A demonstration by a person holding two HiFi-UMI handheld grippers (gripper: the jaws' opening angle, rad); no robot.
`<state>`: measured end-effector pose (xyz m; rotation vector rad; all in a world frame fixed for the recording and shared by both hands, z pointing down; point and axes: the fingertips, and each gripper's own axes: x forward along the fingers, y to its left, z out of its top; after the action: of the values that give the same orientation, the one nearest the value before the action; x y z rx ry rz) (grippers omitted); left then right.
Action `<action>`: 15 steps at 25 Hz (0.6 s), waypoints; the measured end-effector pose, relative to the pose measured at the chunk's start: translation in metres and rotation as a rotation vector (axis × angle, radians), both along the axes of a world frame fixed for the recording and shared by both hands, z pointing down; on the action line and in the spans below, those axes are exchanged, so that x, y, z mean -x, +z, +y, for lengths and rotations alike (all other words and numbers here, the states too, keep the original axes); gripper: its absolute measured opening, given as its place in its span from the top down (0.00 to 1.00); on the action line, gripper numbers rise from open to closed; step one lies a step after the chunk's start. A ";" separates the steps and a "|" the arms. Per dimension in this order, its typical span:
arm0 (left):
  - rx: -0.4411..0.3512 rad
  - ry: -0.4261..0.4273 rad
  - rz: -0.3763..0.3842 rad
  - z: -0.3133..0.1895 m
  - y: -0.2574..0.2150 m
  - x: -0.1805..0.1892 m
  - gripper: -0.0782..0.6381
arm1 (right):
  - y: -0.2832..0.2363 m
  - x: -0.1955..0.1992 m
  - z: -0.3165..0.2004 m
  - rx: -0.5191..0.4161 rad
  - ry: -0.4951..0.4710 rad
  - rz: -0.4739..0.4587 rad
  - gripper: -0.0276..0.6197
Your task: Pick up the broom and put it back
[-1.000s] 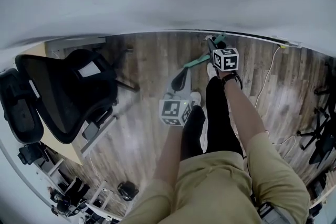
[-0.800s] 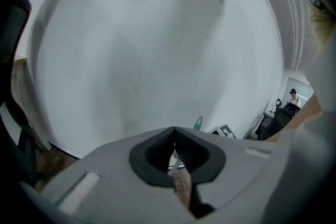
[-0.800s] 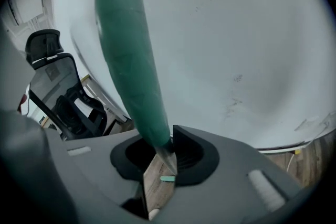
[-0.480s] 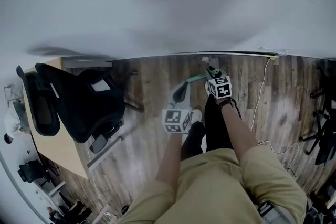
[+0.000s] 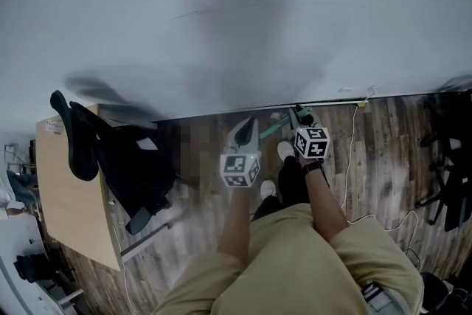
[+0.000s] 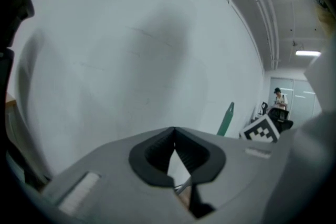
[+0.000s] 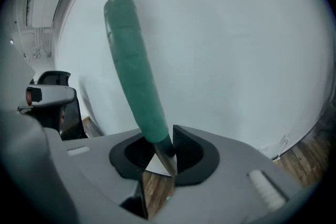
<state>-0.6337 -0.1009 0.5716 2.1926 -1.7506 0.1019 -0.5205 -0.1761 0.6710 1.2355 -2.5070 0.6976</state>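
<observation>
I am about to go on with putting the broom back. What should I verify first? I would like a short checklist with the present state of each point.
1. Grip on the broom: the right gripper is shut on the shaft just under the green handle. Ok.
2. Free hand: the left gripper has its jaws together, with nothing between them. Ok.
3. Broom head off the floor: hidden in every view. Cannot tell.
4. Wall ahead is bare. Ok.
5. Floor near the feet: a white cable lies beside the right arm. Not ok, mind it.
</observation>
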 end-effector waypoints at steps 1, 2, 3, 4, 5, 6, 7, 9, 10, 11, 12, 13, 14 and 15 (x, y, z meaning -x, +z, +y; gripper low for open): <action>-0.012 0.006 -0.001 0.002 -0.012 -0.003 0.89 | -0.019 -0.005 0.004 -0.030 0.016 -0.014 0.82; -0.017 0.014 -0.003 0.004 -0.022 -0.006 0.89 | -0.037 -0.009 0.010 -0.057 0.029 -0.028 0.82; -0.020 0.027 -0.009 0.007 -0.030 -0.011 0.89 | -0.054 -0.013 0.018 -0.081 0.041 -0.043 0.82; -0.024 0.043 -0.020 0.010 -0.038 -0.016 0.89 | -0.070 -0.016 0.025 -0.104 0.051 -0.056 0.82; -0.034 0.059 -0.032 0.012 -0.046 -0.021 0.89 | -0.086 -0.020 0.031 -0.129 0.060 -0.068 0.82; -0.048 0.072 -0.043 0.012 -0.055 -0.025 0.89 | -0.102 -0.023 0.036 -0.158 0.063 -0.077 0.82; -0.063 0.080 -0.052 0.012 -0.063 -0.028 0.89 | -0.117 -0.025 0.038 -0.190 0.061 -0.082 0.82; -0.090 0.086 -0.068 0.012 -0.080 -0.032 0.89 | -0.145 -0.029 0.042 -0.248 0.043 -0.084 0.83; -0.103 0.089 -0.077 0.013 -0.089 -0.032 0.89 | -0.159 -0.032 0.043 -0.273 0.038 -0.085 0.83; -0.118 0.092 -0.084 0.014 -0.098 -0.033 0.89 | -0.173 -0.035 0.045 -0.296 0.039 -0.087 0.83; -0.135 0.094 -0.090 0.015 -0.108 -0.032 0.89 | -0.188 -0.038 0.047 -0.318 0.042 -0.090 0.83; -0.153 0.094 -0.095 0.017 -0.118 -0.031 0.89 | -0.202 -0.040 0.051 -0.339 0.046 -0.093 0.84; -0.171 0.094 -0.101 0.019 -0.129 -0.029 0.89 | -0.215 -0.041 0.056 -0.361 0.050 -0.094 0.84; -0.189 0.094 -0.105 0.022 -0.140 -0.027 0.89 | -0.229 -0.041 0.062 -0.385 0.055 -0.096 0.84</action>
<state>-0.6067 -0.0792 0.4319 2.4464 -1.7766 0.0784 -0.4793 -0.1145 0.4423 1.4273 -2.7867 0.2965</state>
